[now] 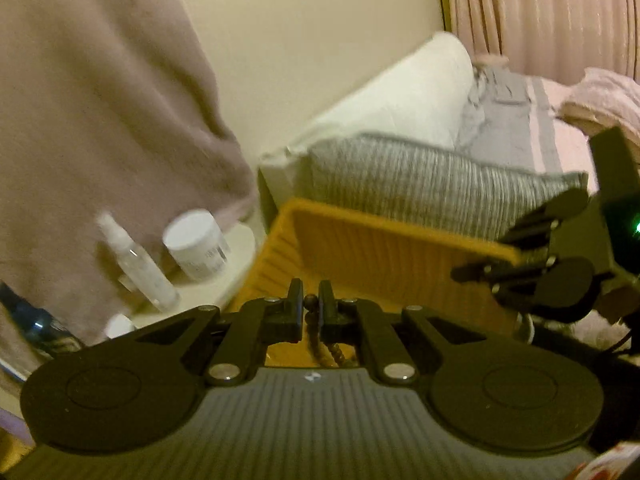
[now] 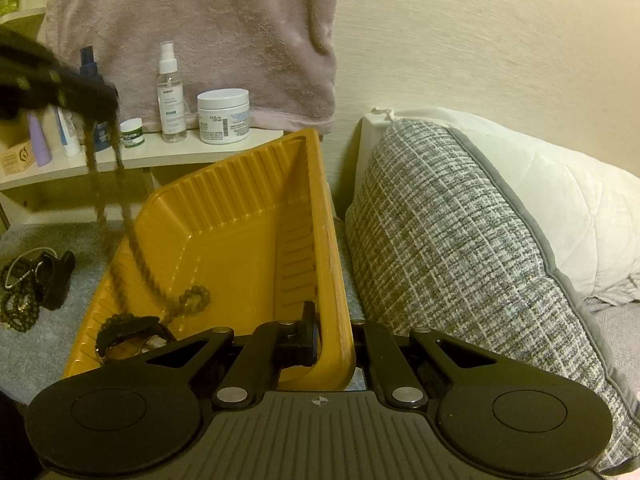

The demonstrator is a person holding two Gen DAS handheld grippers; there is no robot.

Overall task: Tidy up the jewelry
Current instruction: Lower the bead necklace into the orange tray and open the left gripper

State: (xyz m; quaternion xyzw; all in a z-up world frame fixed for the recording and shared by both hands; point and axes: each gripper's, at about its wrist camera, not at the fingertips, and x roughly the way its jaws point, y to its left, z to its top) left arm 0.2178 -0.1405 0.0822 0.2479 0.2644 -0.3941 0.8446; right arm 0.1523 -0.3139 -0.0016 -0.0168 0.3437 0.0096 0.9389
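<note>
Beads on a long brown necklace are pinched between the narrow fingers of the left gripper, with one dark bead seen right at the tips. From there the string is hung down so that its lower end is already coiled inside the yellow tray, beside a watch that is lying there. The tray's near wall is clamped by the right gripper, one finger inside and one outside, and the tray looks tipped up a little, likely so it is kept from sliding on the soft grey bed cover. More jewelry is left in a small pile on the cover, just beside the tray, so the job seems partly done. A grey pillow is pressed against the tray's other side.
</note>
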